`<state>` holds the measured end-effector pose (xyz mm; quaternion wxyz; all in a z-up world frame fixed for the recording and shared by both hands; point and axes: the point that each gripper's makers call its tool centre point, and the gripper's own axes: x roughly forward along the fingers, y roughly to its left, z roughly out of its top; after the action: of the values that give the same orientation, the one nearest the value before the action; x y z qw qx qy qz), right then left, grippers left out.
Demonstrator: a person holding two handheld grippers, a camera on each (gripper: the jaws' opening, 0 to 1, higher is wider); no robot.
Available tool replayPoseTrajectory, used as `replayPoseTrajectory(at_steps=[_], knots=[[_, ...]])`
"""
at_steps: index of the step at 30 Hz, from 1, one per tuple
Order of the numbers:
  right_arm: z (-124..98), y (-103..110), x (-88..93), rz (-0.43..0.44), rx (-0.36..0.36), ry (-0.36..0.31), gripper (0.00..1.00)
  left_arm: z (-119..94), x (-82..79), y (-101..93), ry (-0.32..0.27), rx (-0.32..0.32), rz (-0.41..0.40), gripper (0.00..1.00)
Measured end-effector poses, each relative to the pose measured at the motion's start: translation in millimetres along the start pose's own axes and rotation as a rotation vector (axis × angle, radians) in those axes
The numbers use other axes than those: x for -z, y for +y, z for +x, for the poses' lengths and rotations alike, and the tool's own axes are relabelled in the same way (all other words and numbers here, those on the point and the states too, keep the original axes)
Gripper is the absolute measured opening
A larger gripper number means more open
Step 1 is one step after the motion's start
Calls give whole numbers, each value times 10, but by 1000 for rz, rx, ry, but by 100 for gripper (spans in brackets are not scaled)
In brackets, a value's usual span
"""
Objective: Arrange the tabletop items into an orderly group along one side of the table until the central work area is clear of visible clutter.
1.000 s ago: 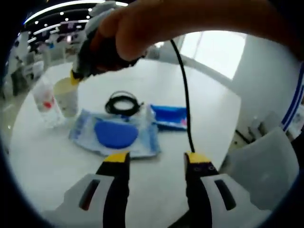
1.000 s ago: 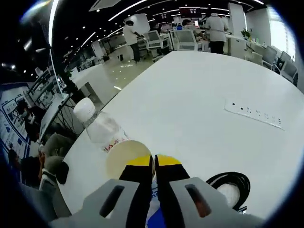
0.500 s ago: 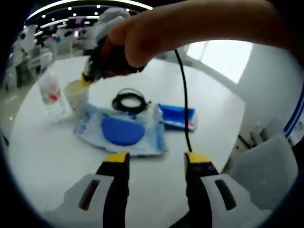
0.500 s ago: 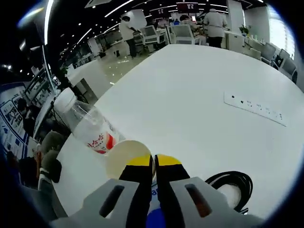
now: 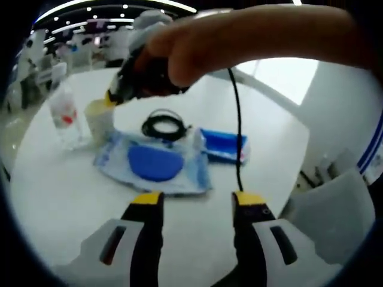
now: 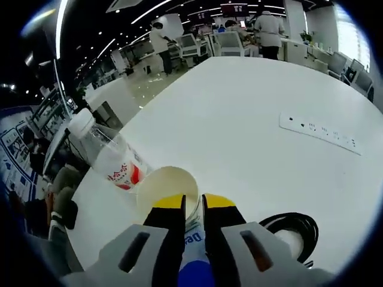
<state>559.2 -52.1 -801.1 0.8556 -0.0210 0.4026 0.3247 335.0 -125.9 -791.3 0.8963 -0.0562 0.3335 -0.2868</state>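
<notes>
A cream paper cup (image 5: 99,119) stands upright and open-mouthed near the table's edge, just beside a clear plastic bottle (image 5: 62,115) with a white cap and red label, also upright; from the right gripper view the bottle (image 6: 105,156) appears to lean away from the cup (image 6: 167,190). A flat blue-and-white wipes packet (image 5: 153,164) lies next to the cup, with a coiled black cable (image 5: 163,126) lying behind it. A smaller blue packet (image 5: 224,145) lies flat at the wipes packet's far side, close against it.
</notes>
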Motion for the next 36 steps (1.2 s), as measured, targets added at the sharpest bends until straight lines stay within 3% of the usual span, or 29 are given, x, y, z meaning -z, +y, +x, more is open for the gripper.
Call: replayPoseTrajectory(at_steps=[4, 10, 20, 22, 25, 36], knots=[[-32, 14, -32, 1, -18, -18, 20, 0, -6, 8, -3, -1, -9, 43], [-158, -26, -97, -18, -23, -55, 24, -2, 24, 57, 7, -19, -20, 43], [-519, -58, -127, -65, -40, -125, 35, -23, -40, 63, -22, -29, -14, 43], [-599, -28, -95, -90, -45, -135, 39, -20, -40, 58, -19, -34, 2, 50], [-699, -9, -37, -108, -54, -140, 45, -17, -38, 32, -15, -28, 9, 52], [-1183, -145, 247, -160, -28, -173, 55, -17, -66, -17, -27, -12, 17, 50]])
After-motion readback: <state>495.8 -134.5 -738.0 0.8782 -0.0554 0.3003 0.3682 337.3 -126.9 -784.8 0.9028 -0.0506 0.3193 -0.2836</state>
